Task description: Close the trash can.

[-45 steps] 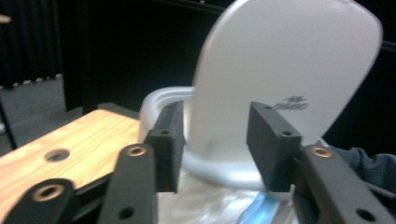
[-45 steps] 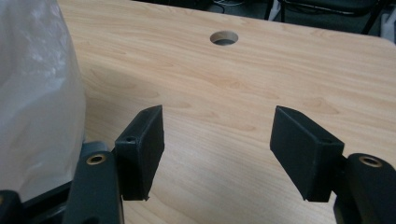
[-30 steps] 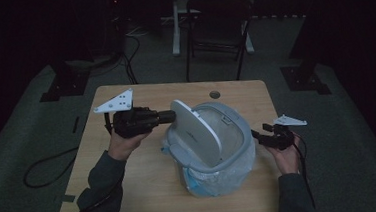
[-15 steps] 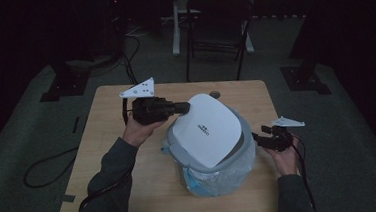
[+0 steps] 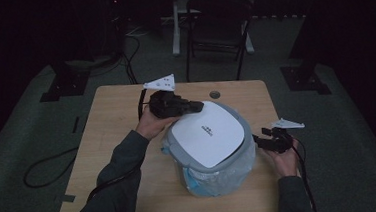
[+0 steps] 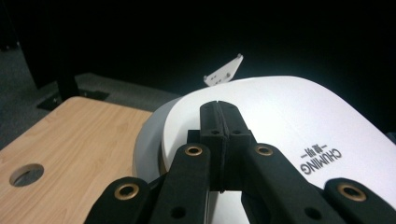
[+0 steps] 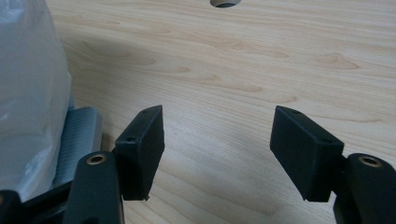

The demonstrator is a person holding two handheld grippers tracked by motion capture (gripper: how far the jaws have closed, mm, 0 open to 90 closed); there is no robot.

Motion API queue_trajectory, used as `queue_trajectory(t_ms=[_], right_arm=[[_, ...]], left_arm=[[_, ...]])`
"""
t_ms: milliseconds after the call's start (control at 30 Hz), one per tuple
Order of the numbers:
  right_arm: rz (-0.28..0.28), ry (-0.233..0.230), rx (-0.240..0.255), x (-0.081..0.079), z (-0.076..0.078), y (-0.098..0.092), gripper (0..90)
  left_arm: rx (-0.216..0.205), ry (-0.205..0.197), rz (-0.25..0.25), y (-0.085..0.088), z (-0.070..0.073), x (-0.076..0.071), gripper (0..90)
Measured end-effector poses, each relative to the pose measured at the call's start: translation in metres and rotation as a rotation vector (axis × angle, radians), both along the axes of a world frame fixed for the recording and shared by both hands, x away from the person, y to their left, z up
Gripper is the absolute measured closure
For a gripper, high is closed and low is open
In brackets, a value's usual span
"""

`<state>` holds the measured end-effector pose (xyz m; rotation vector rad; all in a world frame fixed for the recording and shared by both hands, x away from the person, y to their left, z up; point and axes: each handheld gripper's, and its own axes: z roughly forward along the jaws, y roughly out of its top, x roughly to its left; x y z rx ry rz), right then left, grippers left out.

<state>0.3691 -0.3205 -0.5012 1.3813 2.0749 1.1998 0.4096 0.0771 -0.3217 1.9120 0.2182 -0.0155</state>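
Grey plastic waste bin (image 5: 216, 176) with a clear liner bag (image 5: 240, 166) and a white rounded swing lid (image 5: 208, 137) stands right of the middle of the pale wood table (image 5: 108, 136), toward the near edge. Lid lies down over the bin mouth, sloping a little, printed lettering (image 6: 321, 157) facing up.

Left gripper (image 5: 192, 105): black jaws pressed flat together, nothing between them, tips resting on or just above the far-left rim of the lid; contact cannot be settled. In the left gripper view the closed tips (image 6: 219, 122) point across the white lid surface, lid spreading away to the right of them.

Right gripper (image 5: 256, 139): low at the bin's right side, just beside the bagged wall. Jaws stand well apart and empty; in the right gripper view bare wood shows between them, with the liner and a ribbed grey pedal (image 7: 79, 135) at the bin's foot off to one side.

Judgement: the left hand is the one nearer the lid, which lies ahead of and under its tips; any further push goes down along that far-left rim.

Round cable hole (image 5: 215, 94) in the table beyond the bin.
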Motion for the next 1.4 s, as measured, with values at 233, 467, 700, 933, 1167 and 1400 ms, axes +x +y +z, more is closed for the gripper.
queue_trajectory(t_ms=[233,467,700,933,1167,1400], right_arm=[[0.0,0.009,0.001,0.0,-0.003,0.0,34.4],[-0.002,0.027,0.003,0.002,-0.008,0.0,34.4],[0.006,0.047,-0.003,0.004,-0.015,0.005,34.4],[-0.011,0.07,-0.017,0.006,-0.025,0.001,34.7],[-0.031,0.084,-0.079,0.006,-0.038,0.005,34.7],[-0.041,0.073,-0.152,0.007,-0.045,0.011,34.5]], left_arm=[[0.055,0.022,-0.021,-0.014,-0.005,0.004,90.0],[0.076,0.043,-0.049,-0.018,-0.006,0.004,90.0],[0.079,0.013,-0.036,-0.017,-0.004,0.001,90.0],[-0.021,0.005,0.099,0.018,0.0,0.008,84.8],[0.014,-0.001,0.267,0.058,-0.011,0.011,78.0],[0.027,0.038,0.427,0.105,-0.043,0.01,69.8]])
